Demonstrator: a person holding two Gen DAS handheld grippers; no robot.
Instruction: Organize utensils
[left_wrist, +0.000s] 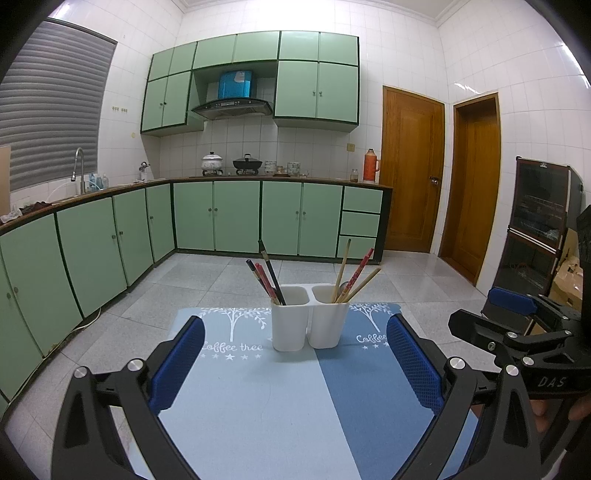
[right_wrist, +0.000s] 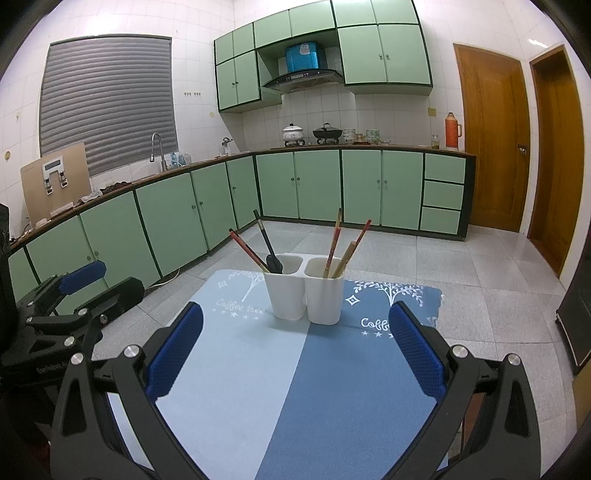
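A white two-compartment utensil holder (left_wrist: 309, 317) (right_wrist: 304, 291) stands at the far side of a blue two-tone mat (left_wrist: 280, 398) (right_wrist: 288, 387). Its left compartment holds red and black chopsticks (left_wrist: 266, 275) (right_wrist: 245, 249) and a black spoon (right_wrist: 273, 260). Its right compartment holds wooden and red chopsticks (left_wrist: 351, 275) (right_wrist: 341, 247). My left gripper (left_wrist: 295, 354) is open and empty, short of the holder. My right gripper (right_wrist: 295, 343) is open and empty, also short of it. Each gripper shows at the edge of the other's view (left_wrist: 517, 325) (right_wrist: 77, 295).
The mat lies on a small table over a grey tiled floor (left_wrist: 207, 280). Green kitchen cabinets (left_wrist: 236, 218) run along the left and far walls. Wooden doors (left_wrist: 410, 170) and a dark cabinet (left_wrist: 539, 225) stand to the right.
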